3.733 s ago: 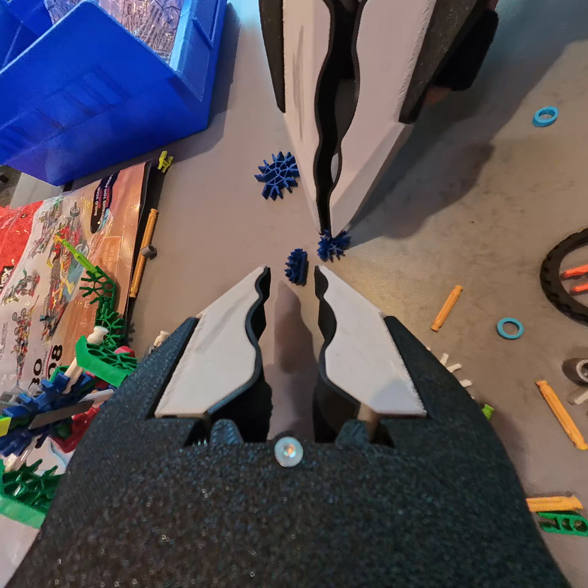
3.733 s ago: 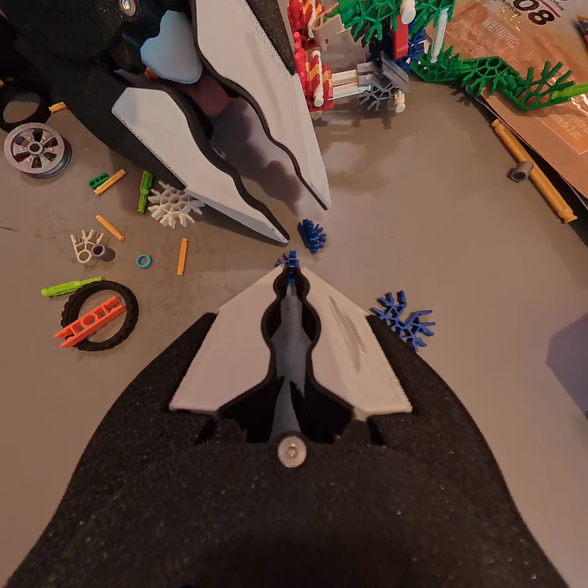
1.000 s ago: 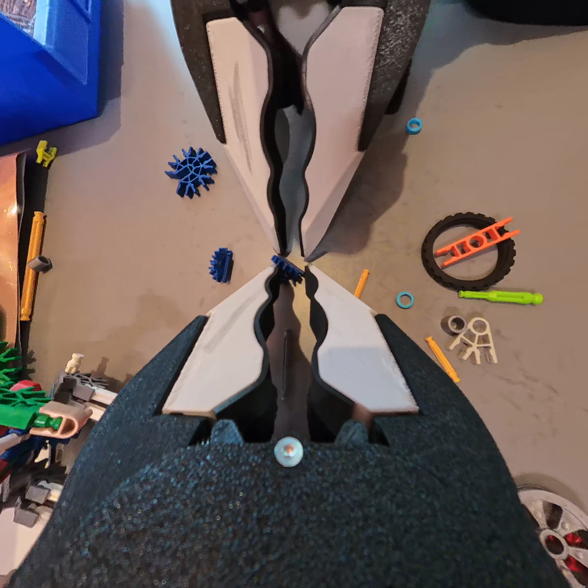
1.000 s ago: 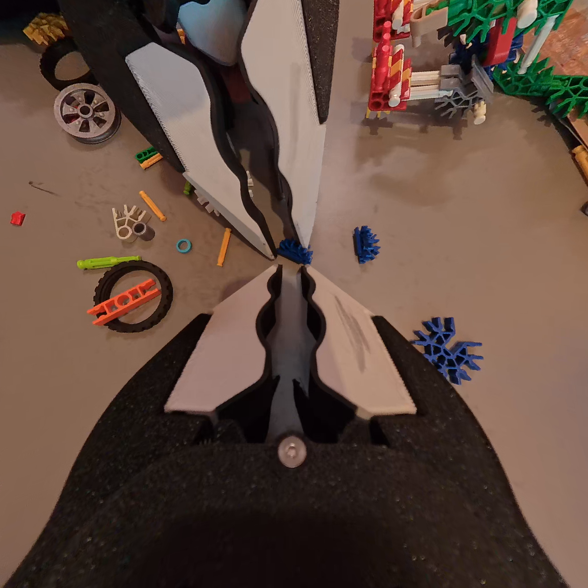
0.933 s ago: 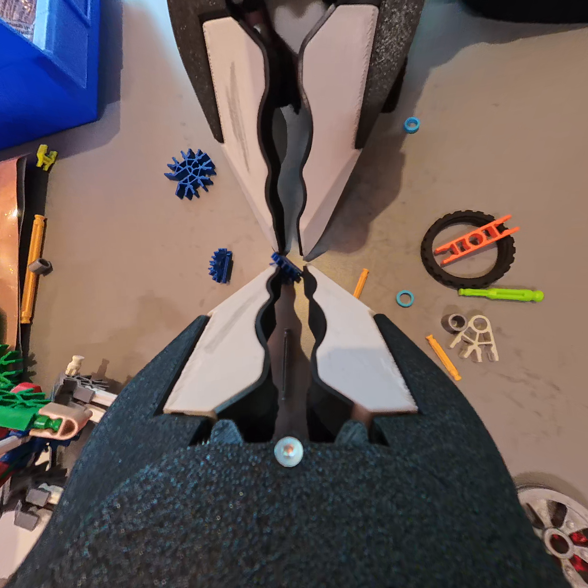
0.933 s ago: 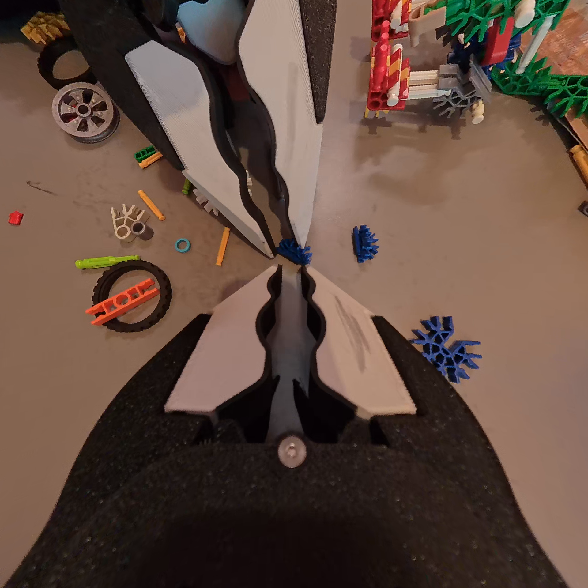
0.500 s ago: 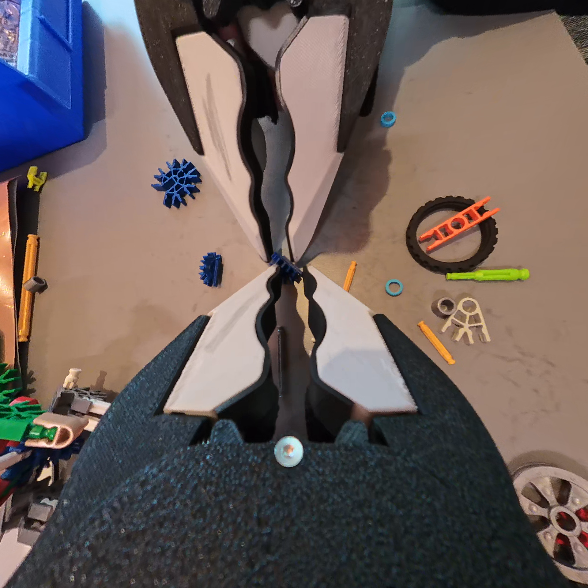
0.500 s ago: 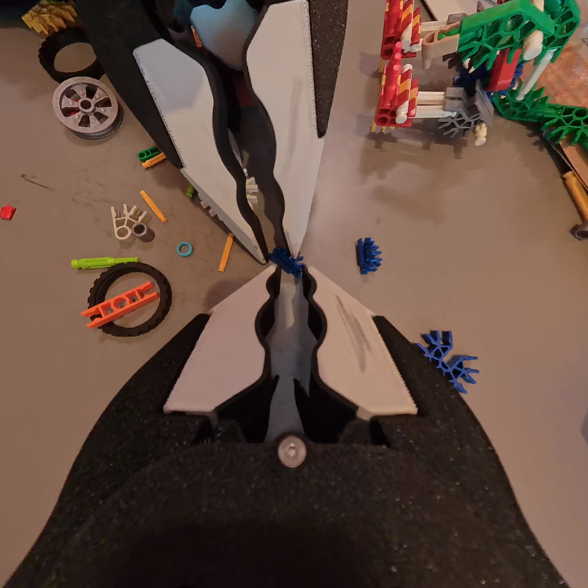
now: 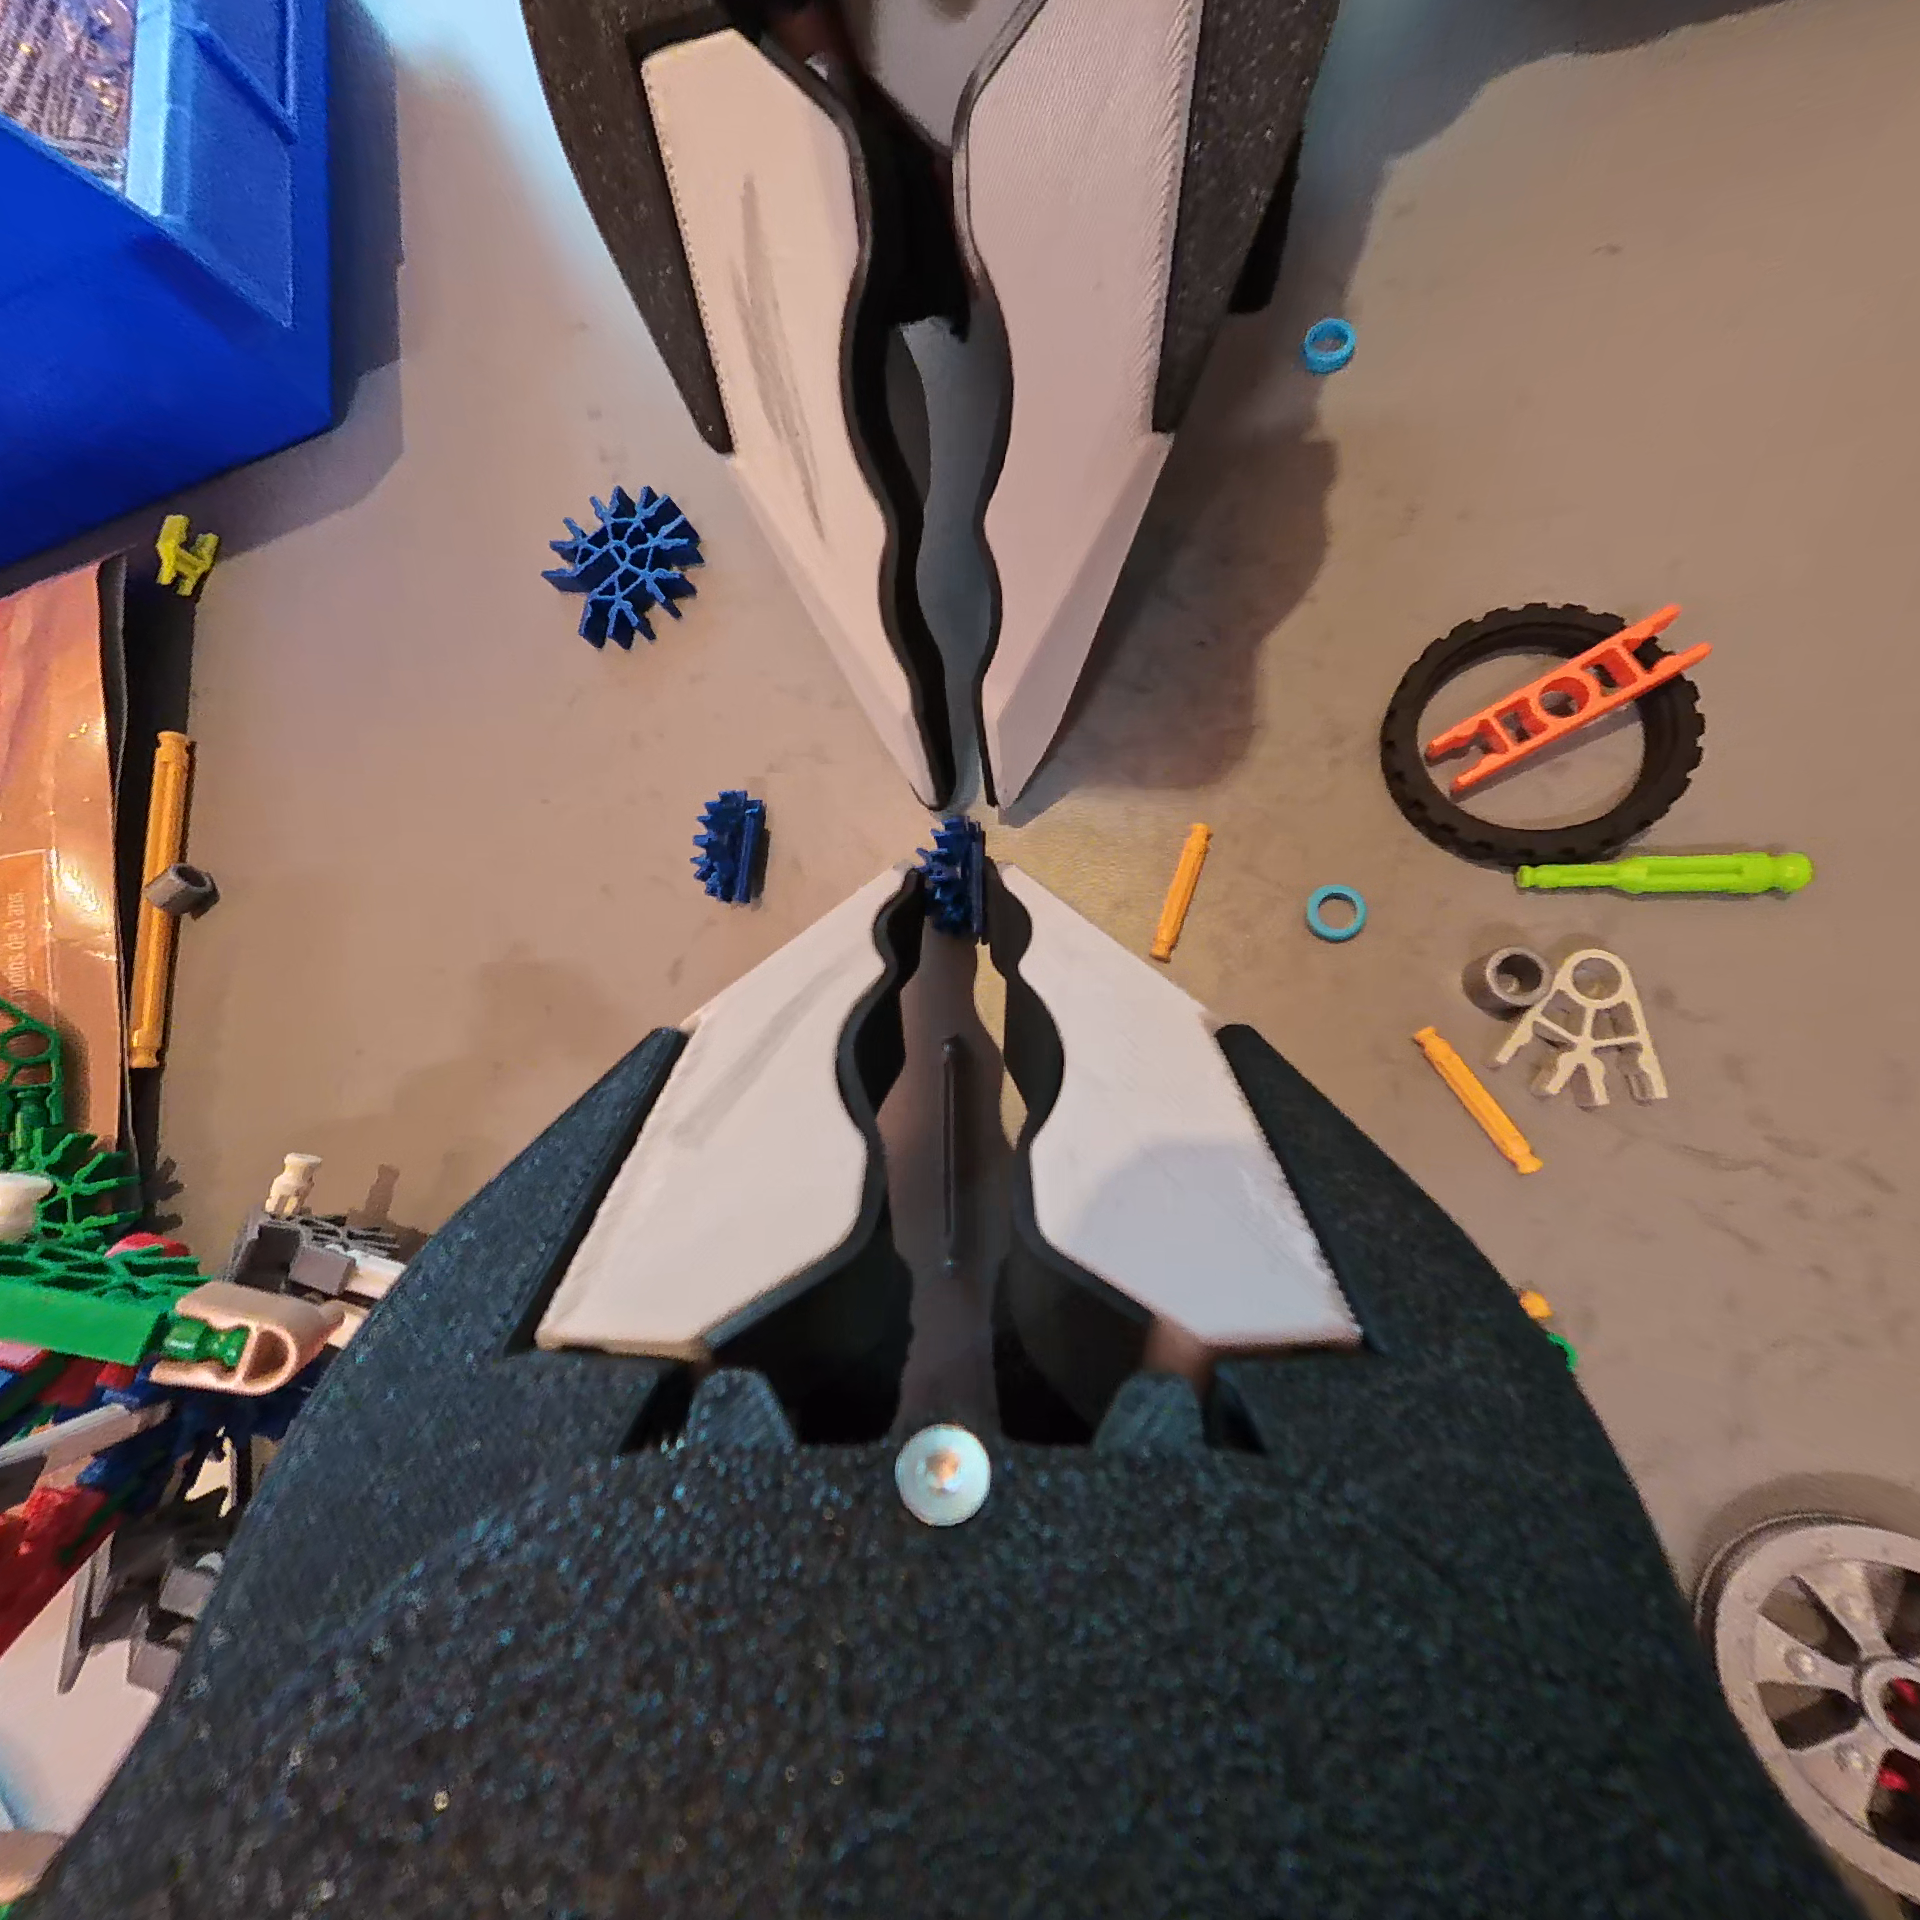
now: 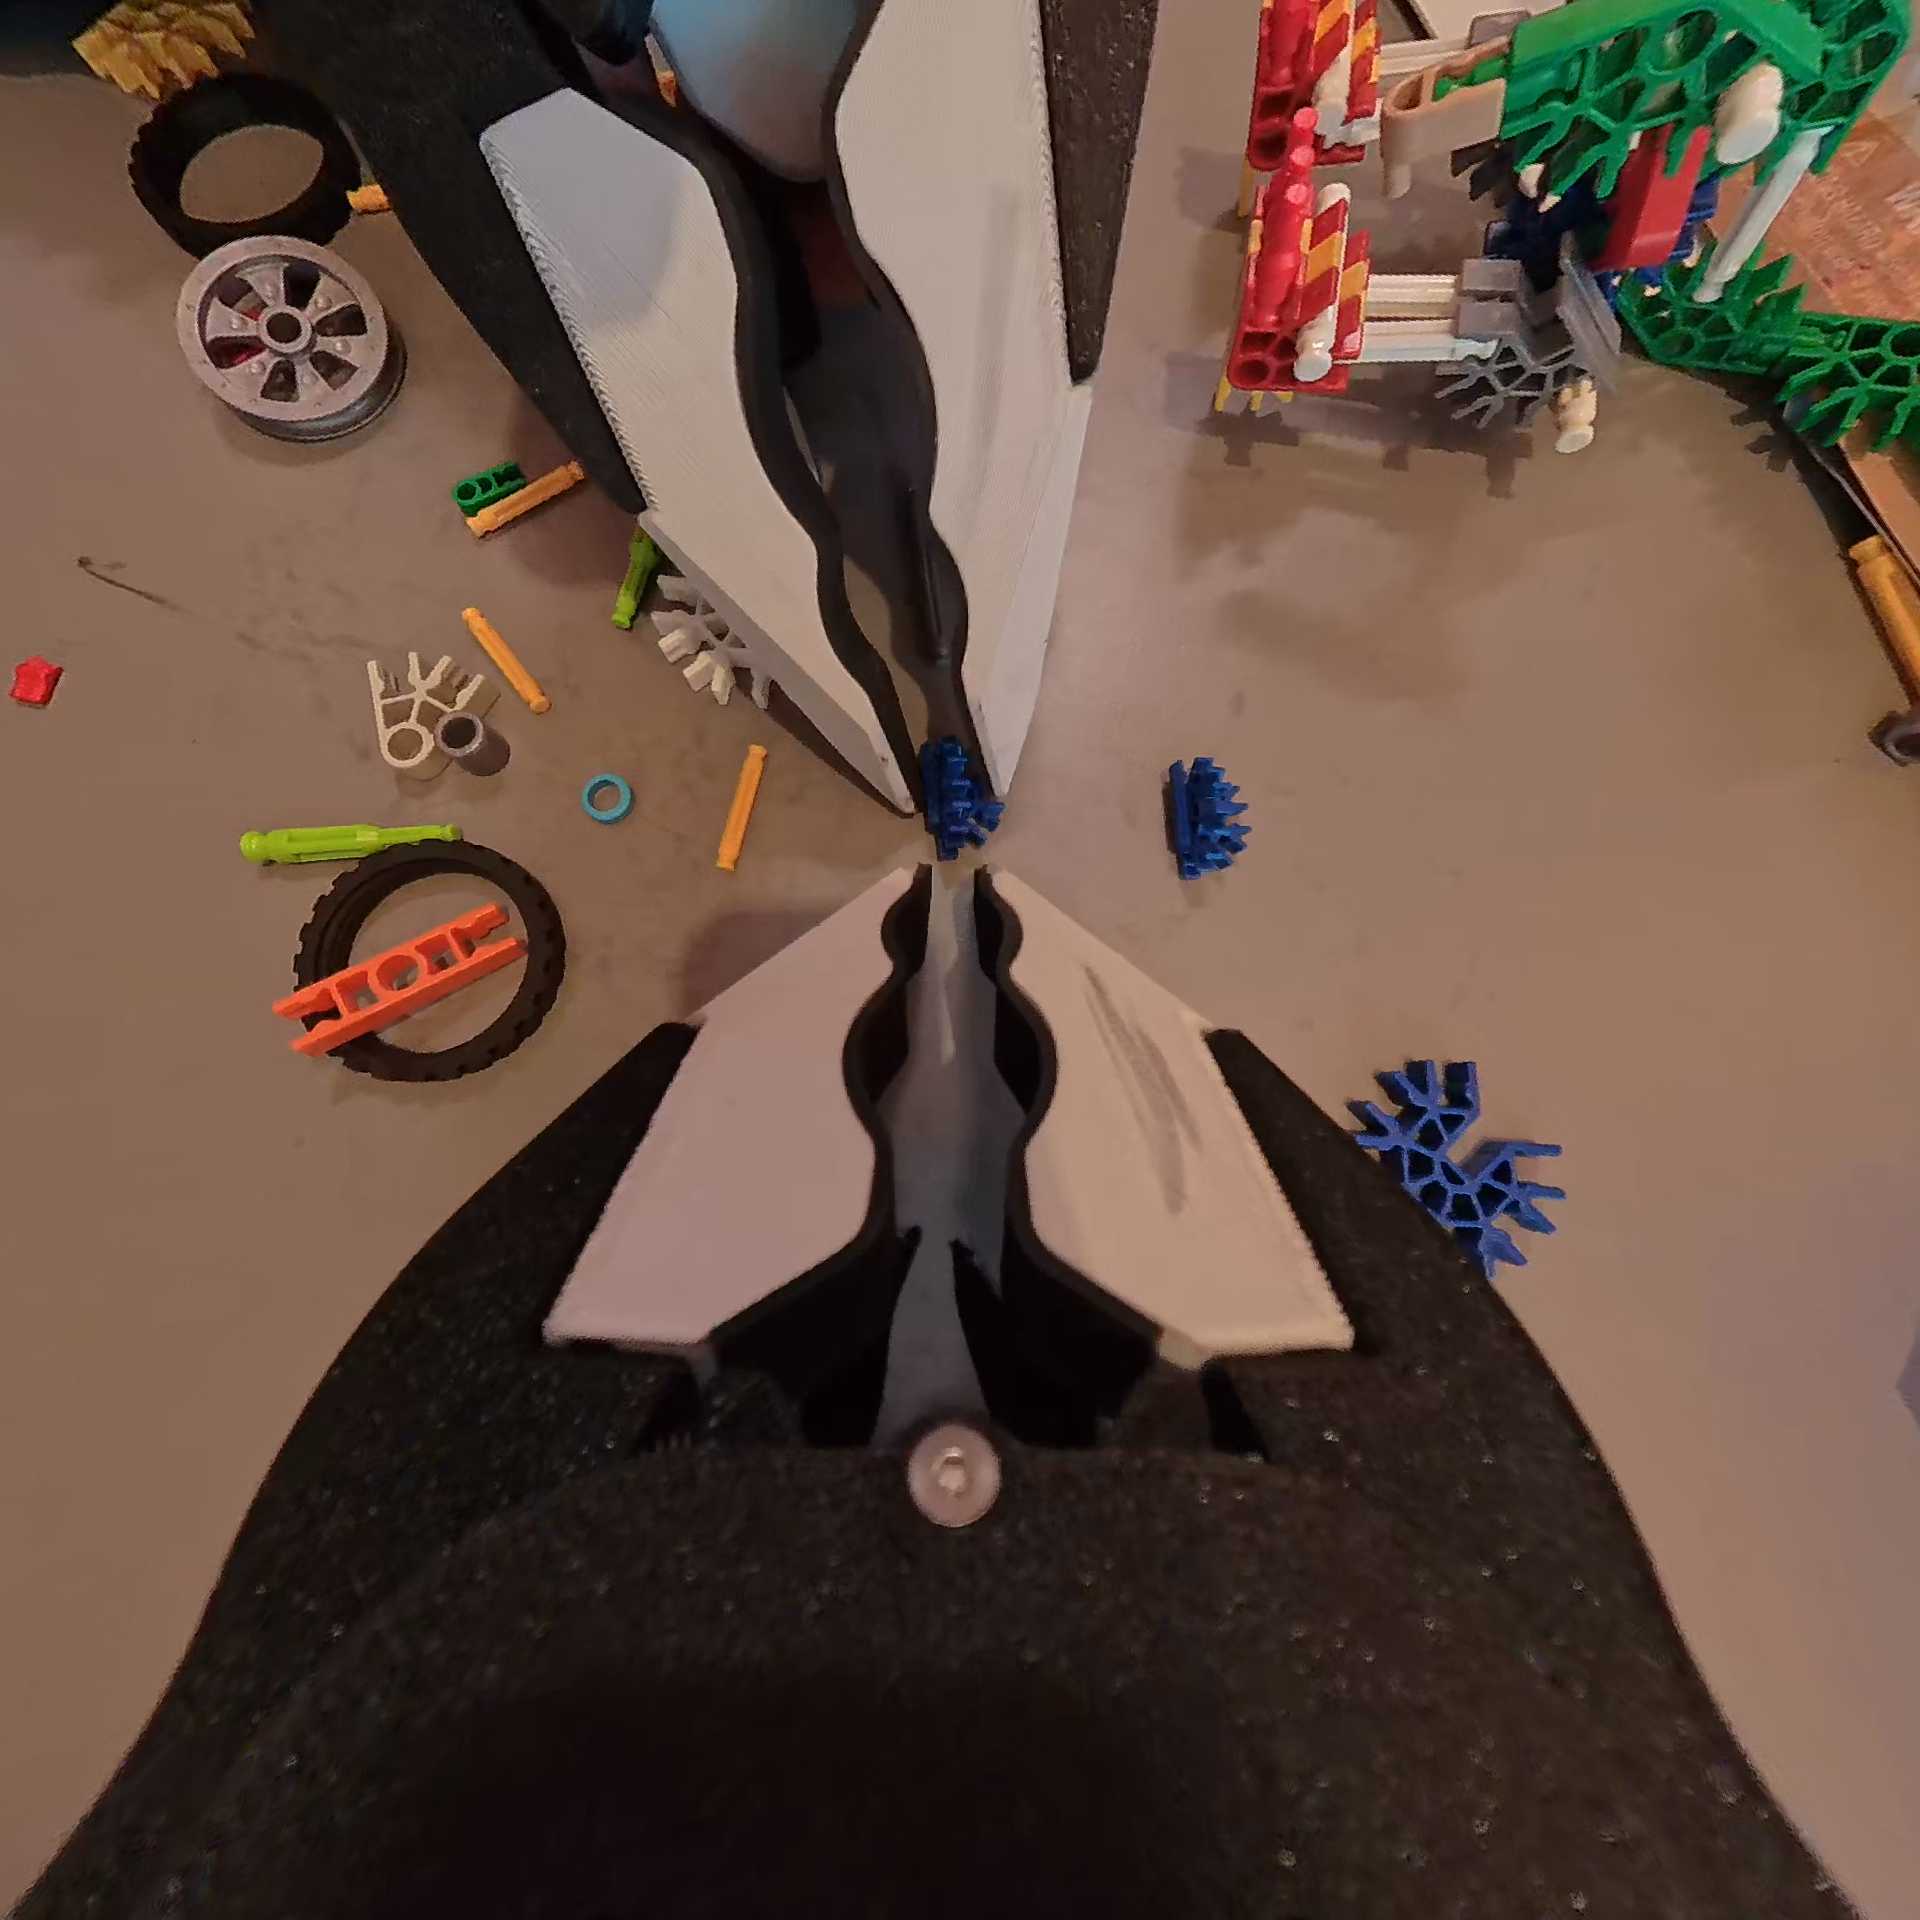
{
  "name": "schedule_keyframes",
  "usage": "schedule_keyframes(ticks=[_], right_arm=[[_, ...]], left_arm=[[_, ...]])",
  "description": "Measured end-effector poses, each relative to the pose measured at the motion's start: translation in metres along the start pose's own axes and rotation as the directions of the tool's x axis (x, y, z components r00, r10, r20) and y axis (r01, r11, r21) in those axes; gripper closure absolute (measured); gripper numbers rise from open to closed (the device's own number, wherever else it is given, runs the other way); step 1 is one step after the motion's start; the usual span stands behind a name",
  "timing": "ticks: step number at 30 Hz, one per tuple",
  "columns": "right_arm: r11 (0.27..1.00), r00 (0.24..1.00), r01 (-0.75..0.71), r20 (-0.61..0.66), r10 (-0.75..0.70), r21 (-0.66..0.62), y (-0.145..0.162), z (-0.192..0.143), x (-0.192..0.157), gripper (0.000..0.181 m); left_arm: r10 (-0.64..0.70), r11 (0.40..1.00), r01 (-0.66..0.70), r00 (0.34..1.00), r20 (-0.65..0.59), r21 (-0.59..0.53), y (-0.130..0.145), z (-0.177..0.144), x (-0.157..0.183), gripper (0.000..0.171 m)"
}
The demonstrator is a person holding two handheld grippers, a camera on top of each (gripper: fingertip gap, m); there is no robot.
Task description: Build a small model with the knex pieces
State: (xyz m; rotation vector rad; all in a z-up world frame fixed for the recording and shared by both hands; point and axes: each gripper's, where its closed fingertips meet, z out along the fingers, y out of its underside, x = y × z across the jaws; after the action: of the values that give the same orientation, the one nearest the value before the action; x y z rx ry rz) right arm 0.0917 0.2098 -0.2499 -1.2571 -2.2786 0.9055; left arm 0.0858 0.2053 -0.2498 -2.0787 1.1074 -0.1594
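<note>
My left gripper (image 9: 948, 888) is shut on a small blue toothed connector (image 9: 954, 873) and holds it upright just above the grey table (image 9: 468, 935). My right gripper (image 9: 966, 802) points at it from the far side. Its tips are just short of the connector, all but shut with a thin slit between them, and empty. In the right wrist view the same connector (image 10: 956, 800) sits in the left gripper (image 10: 951, 798), just beyond the right gripper (image 10: 951, 875). A second small blue connector (image 9: 732, 847) lies on the table beside them.
A flat blue snowflake connector (image 9: 623, 566) lies near a blue bin (image 9: 156, 260). A black tyre (image 9: 1455, 821) with an orange piece, a green rod (image 9: 1662, 871), yellow rods and a wheel hub (image 9: 1829, 1683) are scattered about. A built model (image 10: 1558, 208) stands by a printed sheet. Only a small space, under 4 cm, lies between the two pairs of fingers. The green rod (image 9: 1662, 871) lies around 10 centimetres away from my left fingertips. My right wrist view (image 10: 345, 836) looks at it from another angle.
The blue connector passed from the right gripper to the left. In the last second the right jaws narrowed and drew slightly off it, and the connector turned upright in the left jaws.
</note>
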Motion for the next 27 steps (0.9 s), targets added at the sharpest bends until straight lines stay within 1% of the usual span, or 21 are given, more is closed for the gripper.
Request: schedule_keyframes(ticks=[7, 14, 16, 21, 25, 27], right_arm=[[0.999, 0.997, -0.037, -0.068, 0.039, 0.023, -0.003, -0.004, 0.016, 0.17], [0.994, 0.976, -0.086, -0.195, 0.098, 0.068, -0.007, -0.011, 0.044, 0.165], [0.993, 0.969, -0.097, -0.221, 0.108, 0.059, -0.004, -0.01, 0.05, 0.163], [0.997, 0.973, -0.074, -0.217, 0.075, 0.011, 0.002, 0.001, 0.047, 0.163], [0.997, 0.973, -0.076, -0.217, 0.079, 0.023, 0.0, -0.001, 0.047, 0.163], [0.997, 0.972, -0.077, -0.221, 0.081, 0.023, 0.001, -0.002, 0.048, 0.163]], left_arm=[[-0.009, 1.0, 0.009, 1.0, 0.012, -0.009, 0.002, -0.001, -0.002, 0.161], [-0.002, 1.0, 0.002, 1.0, 0.004, -0.007, 0.0, 0.0, 0.0, 0.161], [0.003, 1.0, -0.003, 1.0, 0.004, -0.005, -0.001, 0.001, 0.001, 0.161], [0.007, 1.0, -0.007, 1.0, 0.017, -0.001, -0.003, 0.004, 0.0, 0.159], [0.0, 1.0, 0.0, 1.0, 0.031, -0.006, -0.002, 0.002, -0.003, 0.152], [-0.004, 1.0, 0.004, 0.999, 0.032, -0.007, -0.002, 0.001, -0.003, 0.151]])
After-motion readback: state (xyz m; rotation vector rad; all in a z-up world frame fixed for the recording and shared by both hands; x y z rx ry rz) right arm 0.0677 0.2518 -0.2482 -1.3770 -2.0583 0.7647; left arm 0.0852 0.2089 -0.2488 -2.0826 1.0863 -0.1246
